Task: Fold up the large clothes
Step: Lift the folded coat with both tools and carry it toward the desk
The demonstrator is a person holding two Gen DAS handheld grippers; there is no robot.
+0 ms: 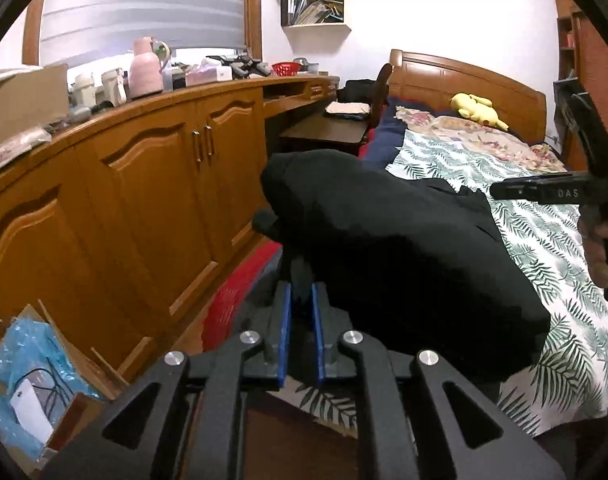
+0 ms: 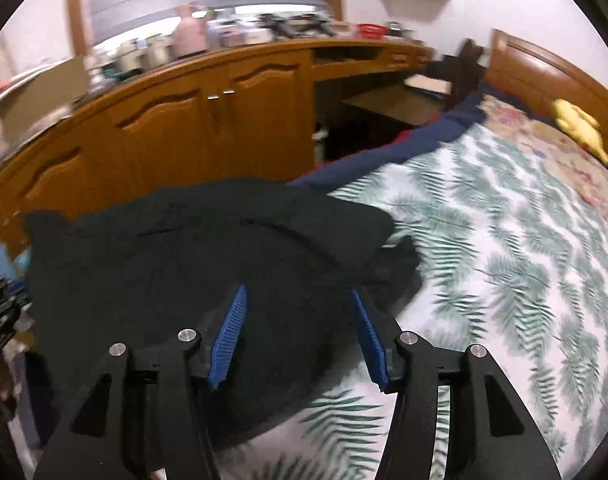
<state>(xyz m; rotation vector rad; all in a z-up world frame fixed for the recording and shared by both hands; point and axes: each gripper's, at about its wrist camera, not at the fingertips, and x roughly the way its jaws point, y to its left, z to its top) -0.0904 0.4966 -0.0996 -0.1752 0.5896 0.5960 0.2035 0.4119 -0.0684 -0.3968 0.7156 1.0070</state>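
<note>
A large black garment (image 1: 404, 248) lies bunched at the near left edge of the bed with the leaf-print cover (image 1: 544, 248). My left gripper (image 1: 301, 292) is shut on an edge of the black garment and holds it up. In the right wrist view the black garment (image 2: 175, 256) spreads over the bed's near corner. My right gripper (image 2: 297, 300) is open just above the cloth, holding nothing. It also shows at the right edge of the left wrist view (image 1: 500, 191), held by a hand.
A long wooden cabinet (image 1: 143, 184) with cluttered top runs along the left. A cardboard box with blue plastic (image 1: 27, 380) and a red mat (image 1: 231, 300) lie on the floor. A yellow plush toy (image 1: 478, 109) sits by the headboard. A chair (image 1: 332, 124) stands beside the bed.
</note>
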